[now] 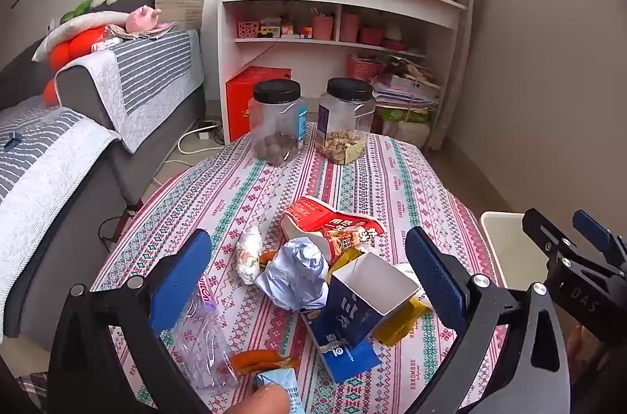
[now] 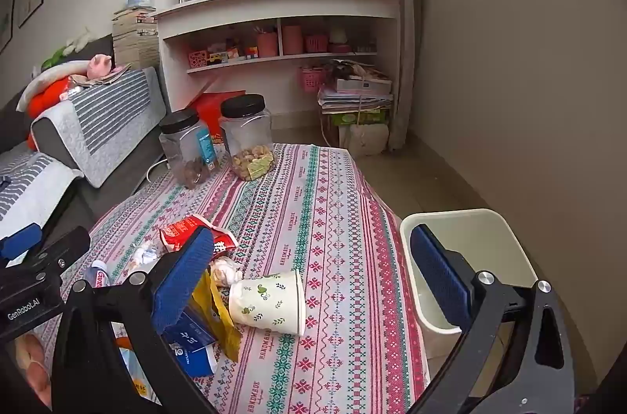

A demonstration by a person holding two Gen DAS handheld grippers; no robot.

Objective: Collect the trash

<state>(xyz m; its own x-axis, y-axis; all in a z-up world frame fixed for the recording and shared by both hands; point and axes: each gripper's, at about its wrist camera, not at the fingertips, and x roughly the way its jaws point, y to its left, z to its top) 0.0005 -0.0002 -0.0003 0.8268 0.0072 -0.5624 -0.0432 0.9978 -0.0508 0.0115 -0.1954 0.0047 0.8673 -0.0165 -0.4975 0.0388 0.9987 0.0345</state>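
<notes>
Both wrist views look forward and down across the patterned-cloth bench [image 1: 352, 179] toward the white shelf unit [image 2: 282, 6]. The left sits close over the litter; the right is further right, also taking in the cream plastic bin [image 2: 505, 230].

Right gripper [image 2: 313, 273] jaws wide apart, nothing between. Paper cup [image 2: 270, 300] on its side on tablecloth [image 2: 333, 202], w/ wrappers [image 2: 196, 234] left; bin [image 2: 470, 257] right, prob. empty.

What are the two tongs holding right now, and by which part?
Nothing is held. The left tongs hang open above the trash pile on the table, around no single item. The right tongs are open too, near the tipped paper cup.
</notes>
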